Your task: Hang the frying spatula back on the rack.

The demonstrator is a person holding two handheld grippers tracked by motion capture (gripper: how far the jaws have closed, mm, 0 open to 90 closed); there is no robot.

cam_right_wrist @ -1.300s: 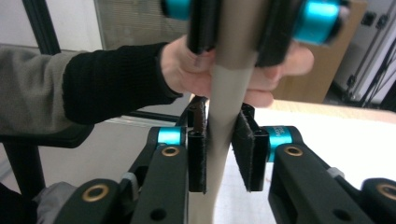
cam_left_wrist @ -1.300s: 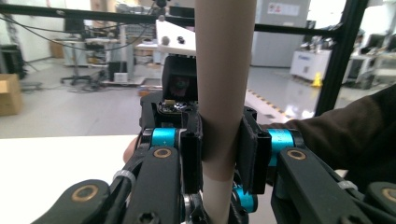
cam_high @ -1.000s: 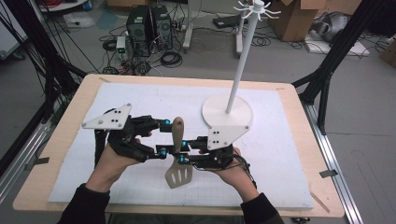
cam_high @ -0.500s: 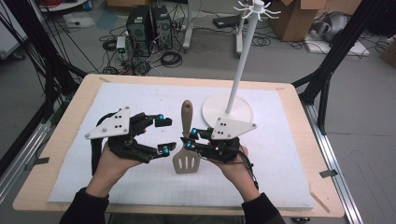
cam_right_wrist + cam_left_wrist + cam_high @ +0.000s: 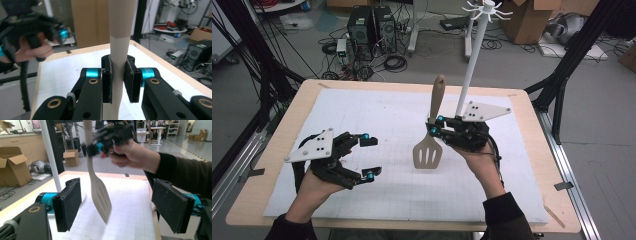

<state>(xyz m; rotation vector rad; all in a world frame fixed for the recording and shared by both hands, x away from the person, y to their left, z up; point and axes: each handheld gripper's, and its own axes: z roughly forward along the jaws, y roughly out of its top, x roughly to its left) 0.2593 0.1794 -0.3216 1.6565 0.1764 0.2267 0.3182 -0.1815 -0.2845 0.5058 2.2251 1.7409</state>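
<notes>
Spatula (image 5: 430, 135) hangs lifted off the mat, near the table's middle, held upright with its slotted blade down and its handle tip up. Start at your left: your left gripper (image 5: 368, 157) sits low over the mat's (image 5: 377, 110) near-left part with its jaws spread wide and nothing between them. Its pads (image 5: 71, 202) are flat, black and grainy, with blue collars behind them. A broad stretch of bare mat lies between this gripper and the spatula, and more runs from it up to the far edge.

In the left gripper view the blade is pale, thin and smooth, cut with long slots, and it hangs slightly tilted above the gridded white mat. The handle is a matte tan shaft that narrows toward the neck.

Your right gripper (image 5: 435, 126) has its jaws pressed on the handle from both sides, just above the blade; the right gripper view shows both pads flat against the shaft.

Just behind your right hand rises the stand (image 5: 472, 60), a slim white pole topped by a ring of small hooks. Right of it, little mat remains before the wooden table (image 5: 532, 145) edge.
</notes>
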